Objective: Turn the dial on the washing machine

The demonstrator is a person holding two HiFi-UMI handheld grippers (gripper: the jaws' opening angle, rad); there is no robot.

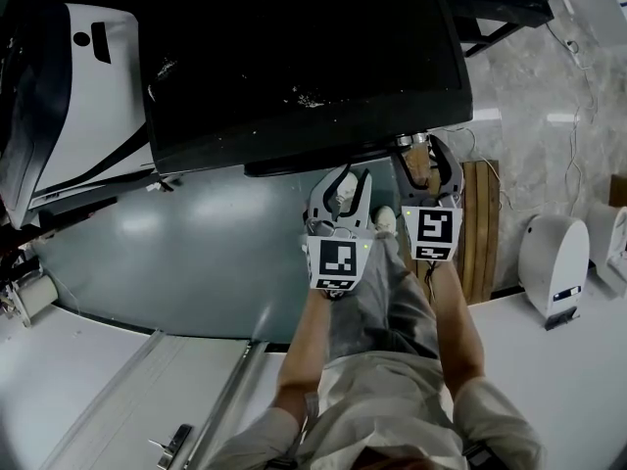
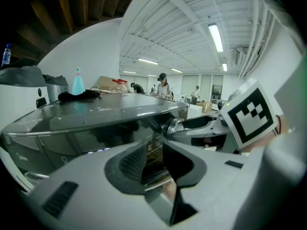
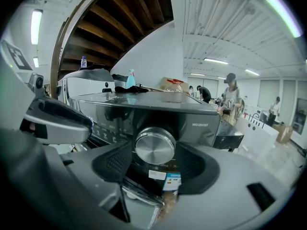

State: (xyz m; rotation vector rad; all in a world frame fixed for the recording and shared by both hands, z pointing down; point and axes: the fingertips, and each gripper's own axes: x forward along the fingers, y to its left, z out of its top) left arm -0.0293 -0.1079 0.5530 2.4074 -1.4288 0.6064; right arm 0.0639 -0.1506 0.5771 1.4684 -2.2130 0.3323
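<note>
Right gripper (image 3: 154,152) is straddling the dial (image 3: 155,145), jaws apart and not gripping — twisting before closing would likely slip round its smooth rim; left gripper (image 2: 152,159) is hovering beside the dial, parted, empty.

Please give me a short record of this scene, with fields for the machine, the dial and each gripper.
machine: dark washing machine, front panel facing the grippers
dial: round metal knob on the front panel
right gripper: open, one jaw on each side of the dial, pads not pressing on it
left gripper: open, nothing between its jaws
on top of machine: blue bottle
</note>
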